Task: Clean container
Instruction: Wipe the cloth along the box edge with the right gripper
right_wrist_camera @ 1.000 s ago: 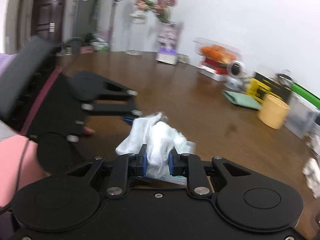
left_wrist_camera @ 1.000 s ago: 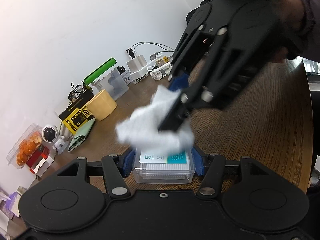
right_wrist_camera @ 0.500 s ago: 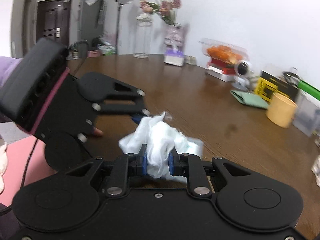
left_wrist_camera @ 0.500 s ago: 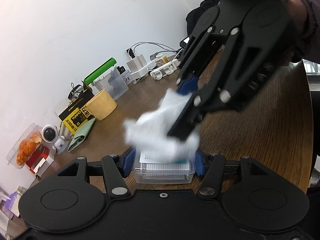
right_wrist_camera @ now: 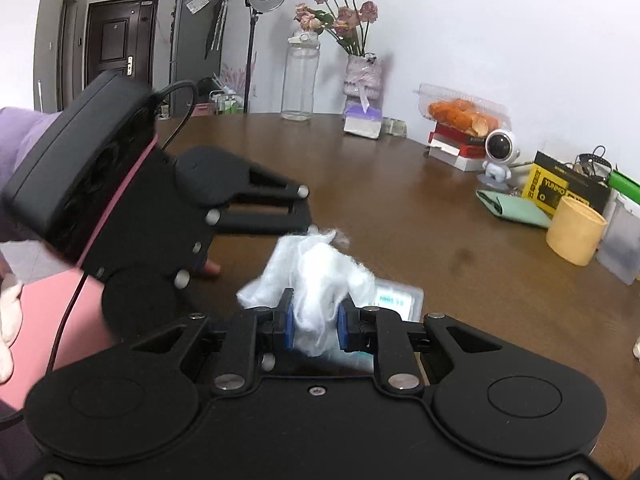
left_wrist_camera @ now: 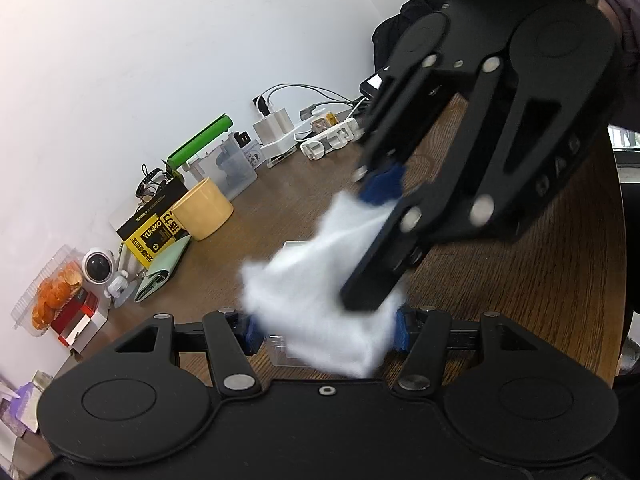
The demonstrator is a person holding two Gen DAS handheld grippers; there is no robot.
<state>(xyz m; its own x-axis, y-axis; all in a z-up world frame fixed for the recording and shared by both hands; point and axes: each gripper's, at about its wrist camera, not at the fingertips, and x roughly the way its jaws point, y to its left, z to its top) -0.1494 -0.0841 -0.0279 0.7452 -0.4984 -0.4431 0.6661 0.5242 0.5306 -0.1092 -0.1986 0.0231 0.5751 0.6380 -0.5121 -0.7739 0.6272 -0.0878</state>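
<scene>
Container (right_wrist_camera: pixel 400 300), a clear lidded box, sits on the worktop (right_wrist_camera: pixel 420 216) pinched between the left gripper's (left_wrist_camera: pixel 326 330) jaws. Right gripper (right_wrist_camera: pixel 316 320), coming in from 1 o'clock in the left view, has its jaws clamped on a white cloth (right_wrist_camera: pixel 316 276) lying over the lid.

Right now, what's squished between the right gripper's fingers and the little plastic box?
A fluffy white cloth. In the right wrist view the right gripper pinches it, and it lies over the plastic box below.

Two close wrist views face each other across the table (right_wrist_camera: pixel 400 200), sharing its clutter
</scene>
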